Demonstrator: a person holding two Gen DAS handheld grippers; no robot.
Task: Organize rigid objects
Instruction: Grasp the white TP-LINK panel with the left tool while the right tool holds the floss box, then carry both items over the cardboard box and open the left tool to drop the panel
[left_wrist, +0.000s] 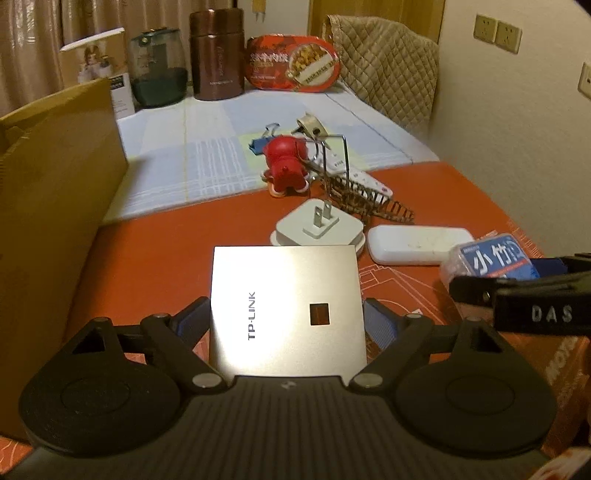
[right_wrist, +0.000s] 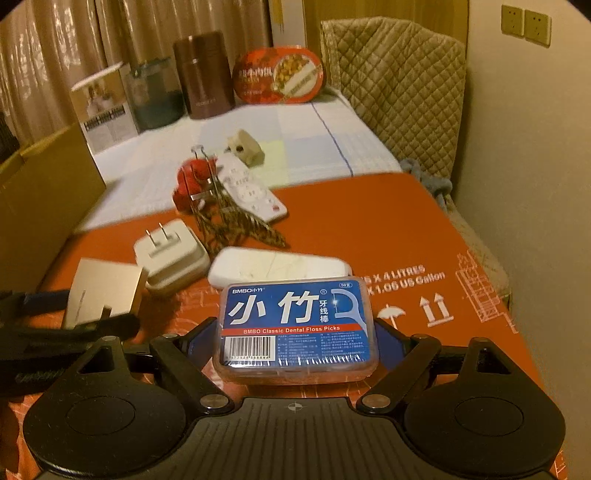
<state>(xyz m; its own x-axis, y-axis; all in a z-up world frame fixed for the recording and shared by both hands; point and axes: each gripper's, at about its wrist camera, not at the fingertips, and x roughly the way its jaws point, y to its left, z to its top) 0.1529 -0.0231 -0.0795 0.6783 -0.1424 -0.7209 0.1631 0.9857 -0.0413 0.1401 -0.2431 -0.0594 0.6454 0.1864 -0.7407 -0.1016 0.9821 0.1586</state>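
Pickup step in hand: one box between the jaws of each gripper.

Nearest, left gripper (left_wrist: 286, 314) spread wide around the silver TP-LINK box (left_wrist: 288, 295), pads level with its two side edges; impossible to tell whether pressing yet. Right gripper (right_wrist: 295, 332) likewise wide, pads closed against the sides of the blue floss-pick box (right_wrist: 295, 321). Both boxes low over the orange carton top (right_wrist: 369, 229), near its front edge. Just beyond, a white plug adapter (left_wrist: 317, 225) and a white case (left_wrist: 417, 243); farther, a red figurine (left_wrist: 286, 166) amid small clutter. Likely next: confirm a firm left grip, lift straight up clear of the adapter, then carry, probably toward the open cardboard box (left_wrist: 55, 184) at left.
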